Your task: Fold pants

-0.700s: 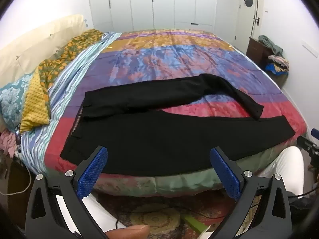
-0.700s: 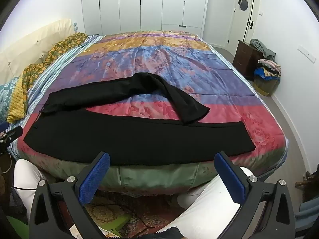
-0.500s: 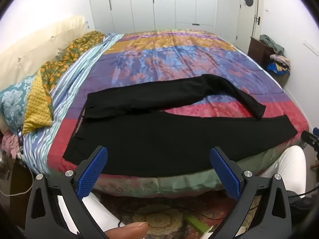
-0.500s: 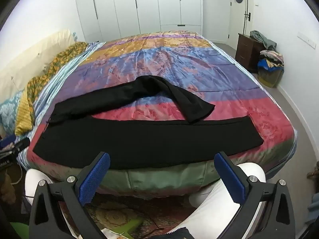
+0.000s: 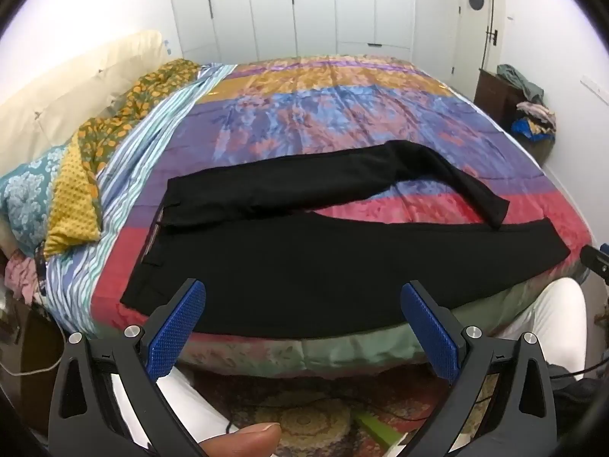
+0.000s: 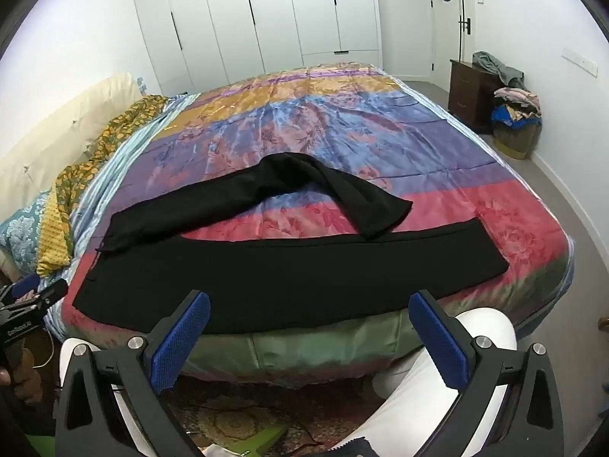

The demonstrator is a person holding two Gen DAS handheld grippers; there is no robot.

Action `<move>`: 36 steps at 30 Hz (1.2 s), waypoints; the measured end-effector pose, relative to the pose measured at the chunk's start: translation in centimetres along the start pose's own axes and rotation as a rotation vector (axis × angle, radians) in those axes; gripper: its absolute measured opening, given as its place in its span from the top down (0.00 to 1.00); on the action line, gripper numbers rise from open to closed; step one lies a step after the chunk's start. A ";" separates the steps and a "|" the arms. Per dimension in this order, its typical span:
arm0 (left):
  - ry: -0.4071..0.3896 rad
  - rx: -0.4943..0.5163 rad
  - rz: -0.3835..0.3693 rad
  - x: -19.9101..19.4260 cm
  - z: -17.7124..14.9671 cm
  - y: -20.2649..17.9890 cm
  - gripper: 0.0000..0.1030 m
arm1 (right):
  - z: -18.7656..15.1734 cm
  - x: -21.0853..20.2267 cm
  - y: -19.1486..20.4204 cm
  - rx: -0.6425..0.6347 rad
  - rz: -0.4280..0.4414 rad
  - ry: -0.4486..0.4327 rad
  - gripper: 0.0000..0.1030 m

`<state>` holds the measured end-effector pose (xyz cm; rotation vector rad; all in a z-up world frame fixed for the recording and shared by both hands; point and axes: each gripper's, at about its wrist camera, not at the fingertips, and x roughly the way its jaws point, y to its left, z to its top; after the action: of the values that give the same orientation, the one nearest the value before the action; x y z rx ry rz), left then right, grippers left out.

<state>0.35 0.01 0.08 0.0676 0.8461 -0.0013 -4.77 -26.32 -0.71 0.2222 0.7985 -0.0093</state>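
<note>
The black pants (image 5: pixel 335 262) lie across the near part of the bed (image 5: pixel 342 106), waistband to the left, one leg stretched flat along the near edge and the other bent back over the colourful bedspread so its hem rests against the near leg on the right. The near leg's lower edge drops out of sight over the mattress side, partly behind the blue pads (image 5: pixel 177 329) of the left gripper (image 5: pixel 304 327). That gripper's jaws stand wide apart with nothing between them, short of the cloth. The right gripper (image 6: pixel 310 337) is likewise spread wide and holds nothing. At the left edge of the right wrist view the other tool (image 6: pixel 26 304) pokes in, cut off, with white lettering on it too small to read for certain. A thumb tip (image 5: pixel 243 440) shows at the bottom of the left view; the rest of the hand is hidden. White-clad knees (image 6: pixel 483 327) press against the bed's near side. Compared with half a second ago, both cameras sit a touch higher and tilted, while the pants lie just as they did.
</note>
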 end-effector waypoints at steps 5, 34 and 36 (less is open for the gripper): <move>0.009 -0.008 -0.005 0.1 -0.1 0.2 0.01 | -0.3 0.3 0.1 0.006 0.010 0.017 0.00; 0.030 -0.022 0.010 0.7 -0.4 0.6 0.01 | -0.3 0.4 1.4 -0.102 -0.184 0.034 0.00; 0.033 -0.022 0.015 0.7 -0.4 0.6 0.00 | -0.2 0.5 1.4 -0.107 -0.193 0.035 0.00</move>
<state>0.56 0.69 -0.64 0.0535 0.8789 0.0228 -4.50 -24.89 -0.94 0.0433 0.8500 -0.1444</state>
